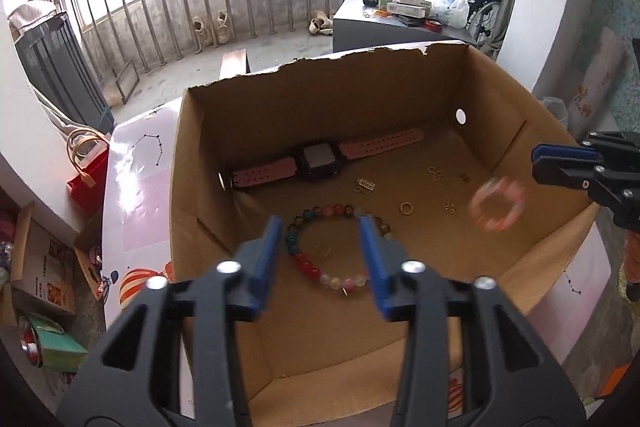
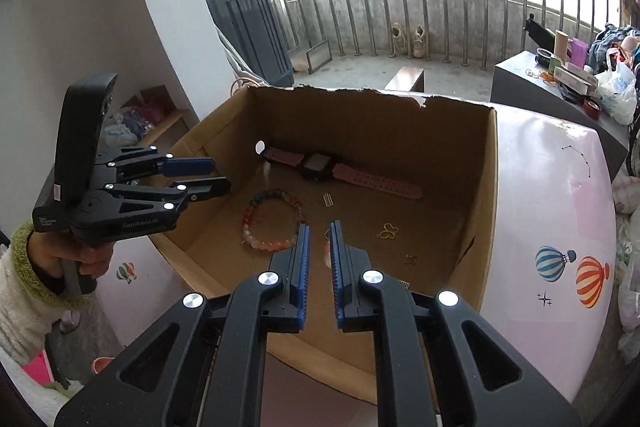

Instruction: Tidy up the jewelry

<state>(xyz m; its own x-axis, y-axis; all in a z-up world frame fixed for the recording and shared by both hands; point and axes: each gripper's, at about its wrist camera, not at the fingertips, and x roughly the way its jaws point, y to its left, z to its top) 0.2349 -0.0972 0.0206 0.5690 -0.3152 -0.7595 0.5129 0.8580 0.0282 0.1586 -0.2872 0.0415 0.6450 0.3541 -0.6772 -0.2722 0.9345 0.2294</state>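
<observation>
Inside the cardboard box (image 1: 320,99) are two bracelets. One multicoloured bead bracelet (image 1: 308,265) lies on the floor. One pinkish bracelet (image 1: 498,205) near the right wall is blurred. One pink-strapped watch (image 1: 318,163) lies along the far wall, with at least five small gold pieces (image 1: 406,207) scattered between. The left gripper (image 1: 320,223) hangs spread and empty above the box. The right gripper (image 2: 319,227) is nearly pressed together, pinching nothing.
</observation>
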